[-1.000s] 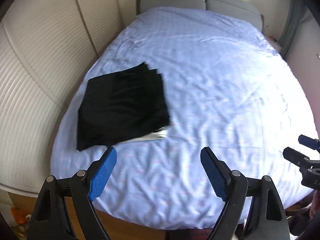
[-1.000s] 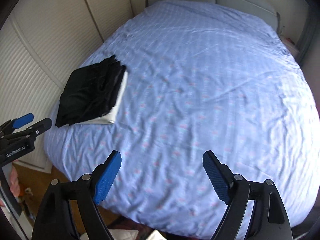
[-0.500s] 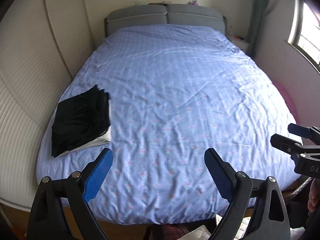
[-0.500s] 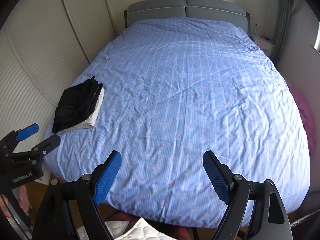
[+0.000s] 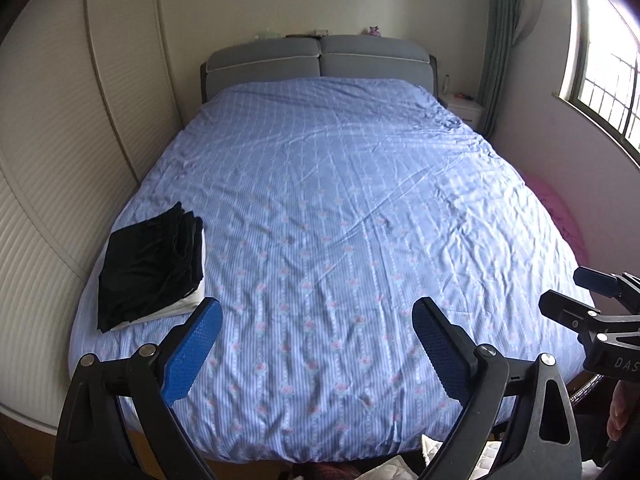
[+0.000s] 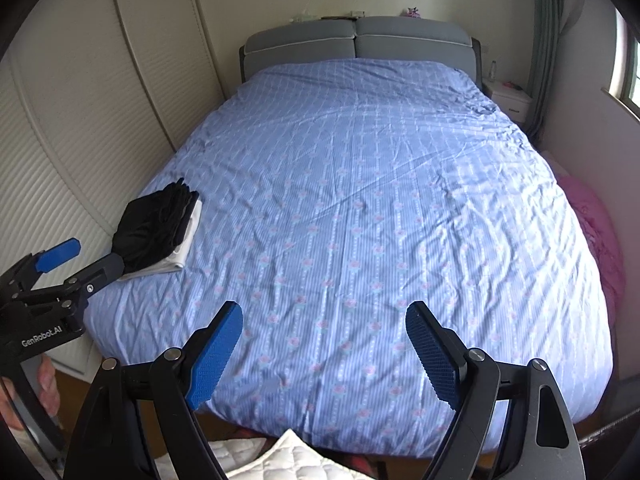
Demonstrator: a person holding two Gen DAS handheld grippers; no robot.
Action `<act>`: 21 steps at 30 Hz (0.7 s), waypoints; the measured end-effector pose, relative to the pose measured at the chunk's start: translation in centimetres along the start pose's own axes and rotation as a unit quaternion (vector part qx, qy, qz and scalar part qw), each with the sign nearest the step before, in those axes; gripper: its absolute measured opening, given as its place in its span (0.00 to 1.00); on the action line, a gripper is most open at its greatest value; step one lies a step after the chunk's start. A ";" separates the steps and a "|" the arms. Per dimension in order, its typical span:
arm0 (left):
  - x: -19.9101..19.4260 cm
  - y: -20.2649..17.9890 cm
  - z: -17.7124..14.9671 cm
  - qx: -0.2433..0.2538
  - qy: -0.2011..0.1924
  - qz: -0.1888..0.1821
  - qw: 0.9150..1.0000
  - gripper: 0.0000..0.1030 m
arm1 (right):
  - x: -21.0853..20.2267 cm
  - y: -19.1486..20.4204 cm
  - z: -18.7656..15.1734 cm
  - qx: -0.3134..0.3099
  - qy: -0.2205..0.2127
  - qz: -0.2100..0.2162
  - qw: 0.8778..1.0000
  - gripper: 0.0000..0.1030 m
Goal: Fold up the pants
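Folded black pants [image 5: 150,266] lie in a stack on top of a folded white garment [image 5: 192,300] at the front left corner of the bed [image 5: 340,220]. They also show in the right wrist view [image 6: 154,228]. My left gripper [image 5: 316,344] is open and empty, held above the bed's foot, to the right of the stack. My right gripper [image 6: 324,350] is open and empty, further right over the foot edge. Each gripper shows at the edge of the other's view: the right one [image 5: 592,304], the left one [image 6: 60,268].
White ribbed wardrobe doors [image 5: 48,200] run along the bed's left side. A grey headboard [image 5: 320,58] and a white nightstand [image 5: 464,110] stand at the far end. A pink object [image 6: 600,232] lies by the right wall. White quilted fabric [image 6: 288,460] lies below the foot edge.
Both grippers have pulled back and up from the bed, away from the folded stack. The view now takes in the whole bed, the headboard and the window. Both stay open.
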State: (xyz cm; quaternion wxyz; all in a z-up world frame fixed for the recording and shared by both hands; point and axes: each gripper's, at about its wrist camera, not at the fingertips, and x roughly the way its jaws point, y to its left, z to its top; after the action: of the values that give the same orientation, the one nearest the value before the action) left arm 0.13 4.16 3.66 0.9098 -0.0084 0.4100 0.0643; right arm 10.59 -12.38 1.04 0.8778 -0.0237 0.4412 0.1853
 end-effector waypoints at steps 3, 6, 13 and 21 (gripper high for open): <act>-0.6 -0.9 0.1 0.007 -0.008 -0.002 1.000 0.95 | -0.5 -0.5 0.0 0.006 -0.006 0.003 1.000 0.82; -1.2 -1.6 0.4 0.017 -0.015 -0.005 1.000 0.95 | -1.1 -0.8 0.1 0.011 -0.012 0.004 1.000 0.82; -2.0 -2.3 0.6 0.018 -0.024 -0.013 0.999 1.00 | -1.8 -1.2 0.1 0.019 -0.022 0.004 1.000 0.82; -2.3 -2.7 0.8 0.017 -0.027 -0.002 0.999 1.00 | -1.8 -1.4 0.1 0.020 -0.020 0.004 1.000 0.82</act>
State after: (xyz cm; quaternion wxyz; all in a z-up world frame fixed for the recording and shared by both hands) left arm -0.49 1.30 5.80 0.9205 0.0083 0.3867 0.0561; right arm 10.16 -14.17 2.36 0.8860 -0.0010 0.4274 0.1801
